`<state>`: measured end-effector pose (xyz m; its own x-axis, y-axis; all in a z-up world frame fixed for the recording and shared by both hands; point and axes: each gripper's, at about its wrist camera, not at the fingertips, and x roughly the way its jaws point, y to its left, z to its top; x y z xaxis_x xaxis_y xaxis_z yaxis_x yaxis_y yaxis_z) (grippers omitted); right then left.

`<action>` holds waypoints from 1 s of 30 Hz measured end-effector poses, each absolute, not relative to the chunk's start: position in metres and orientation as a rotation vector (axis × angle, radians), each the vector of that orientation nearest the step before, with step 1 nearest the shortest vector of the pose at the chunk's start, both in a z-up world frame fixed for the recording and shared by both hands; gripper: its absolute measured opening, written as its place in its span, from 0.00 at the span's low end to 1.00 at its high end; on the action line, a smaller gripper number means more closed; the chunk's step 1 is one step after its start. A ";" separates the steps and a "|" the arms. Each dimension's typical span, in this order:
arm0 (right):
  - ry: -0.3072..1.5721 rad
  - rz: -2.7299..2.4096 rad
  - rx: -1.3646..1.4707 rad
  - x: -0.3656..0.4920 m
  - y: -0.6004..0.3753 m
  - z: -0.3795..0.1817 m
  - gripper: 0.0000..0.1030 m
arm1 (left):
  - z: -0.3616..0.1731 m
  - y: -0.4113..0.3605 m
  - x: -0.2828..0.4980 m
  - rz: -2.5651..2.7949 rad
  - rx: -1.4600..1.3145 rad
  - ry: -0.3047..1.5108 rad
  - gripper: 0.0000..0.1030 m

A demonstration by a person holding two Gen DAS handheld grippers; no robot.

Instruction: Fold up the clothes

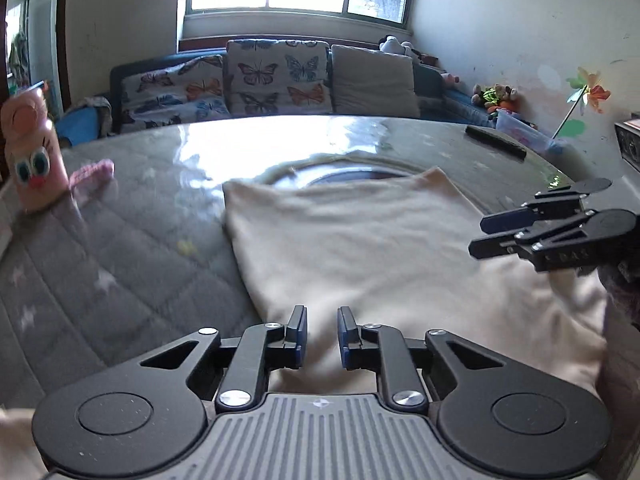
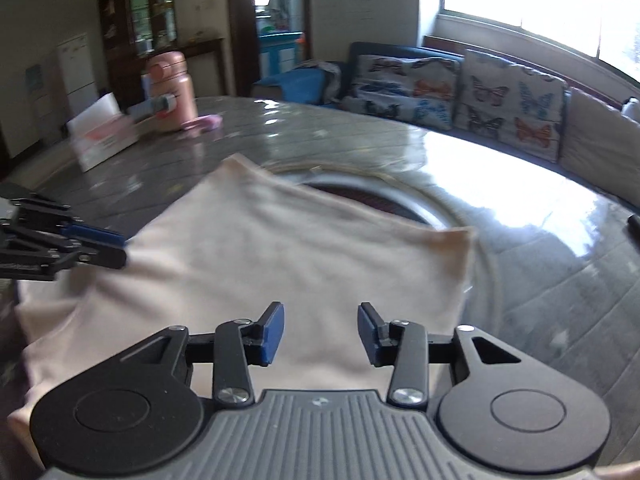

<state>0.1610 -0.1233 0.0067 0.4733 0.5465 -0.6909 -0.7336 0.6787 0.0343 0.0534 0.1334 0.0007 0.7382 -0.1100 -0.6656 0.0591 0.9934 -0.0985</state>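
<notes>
A cream garment [image 1: 360, 248] lies folded flat on the grey quilted table [image 1: 120, 264]; it also shows in the right wrist view [image 2: 304, 264]. My left gripper [image 1: 322, 334] is open and empty, just above the garment's near edge. My right gripper [image 2: 321, 332] is open and empty over the garment's near part. The right gripper also shows in the left wrist view [image 1: 478, 234], hovering over the garment's right side. The left gripper shows in the right wrist view [image 2: 120, 248] at the garment's left edge.
A pink bottle [image 1: 32, 152] and a pink cloth [image 1: 94, 176] stand at the table's left. A white box [image 2: 104, 136] sits beside them. A dark bar [image 1: 496, 140] lies at the far right. A round inset [image 1: 344, 174] lies beyond the garment. A sofa [image 1: 280, 80] stands behind.
</notes>
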 end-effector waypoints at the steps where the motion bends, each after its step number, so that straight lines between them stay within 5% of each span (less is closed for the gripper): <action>1: 0.740 0.814 -0.279 0.150 -0.122 0.006 0.41 | -0.001 0.134 0.049 -0.094 -0.083 0.734 0.13; 30: 0.695 0.934 -0.304 0.013 -0.157 0.009 0.46 | -0.002 0.103 0.009 -0.035 0.067 0.657 0.18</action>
<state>0.0133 -0.1573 0.0093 0.4001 0.6311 -0.6645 -0.8182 0.5727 0.0513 0.0087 0.1029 -0.0019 0.7911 -0.0109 -0.6115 0.0532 0.9973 0.0510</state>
